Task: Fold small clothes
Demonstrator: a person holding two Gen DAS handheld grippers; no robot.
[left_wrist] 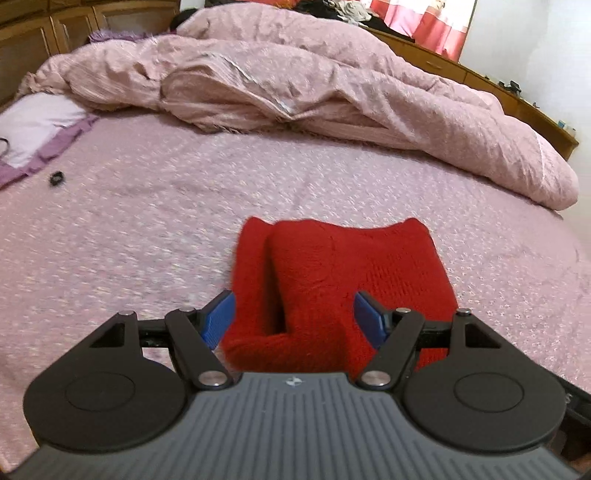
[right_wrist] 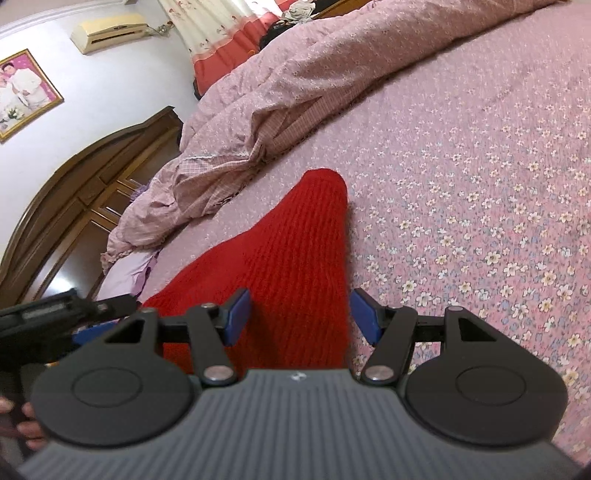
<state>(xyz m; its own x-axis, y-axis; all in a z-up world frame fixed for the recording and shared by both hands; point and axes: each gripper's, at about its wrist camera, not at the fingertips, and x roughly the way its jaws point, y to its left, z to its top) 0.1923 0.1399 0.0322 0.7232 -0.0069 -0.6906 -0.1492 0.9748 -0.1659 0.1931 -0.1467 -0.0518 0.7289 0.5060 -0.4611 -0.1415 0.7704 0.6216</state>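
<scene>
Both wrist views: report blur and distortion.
Left wrist: bedspread smeared by motion blur, red knit garment soft, fisheye bows the bed's far side. Right wrist: flower print sharp at right, wardrobe curved by fisheye, lower left corner blurred.

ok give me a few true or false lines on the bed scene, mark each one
1. The red knit garment lies on the floral bedspread. True.
2. The left hand-held gripper is shut. False: its jaws stand open.
3. A pink quilt is bunched up beyond the garment. True.
4. The garment is blue. False: it is red.
5. An air conditioner hangs on the wall. True.
</scene>
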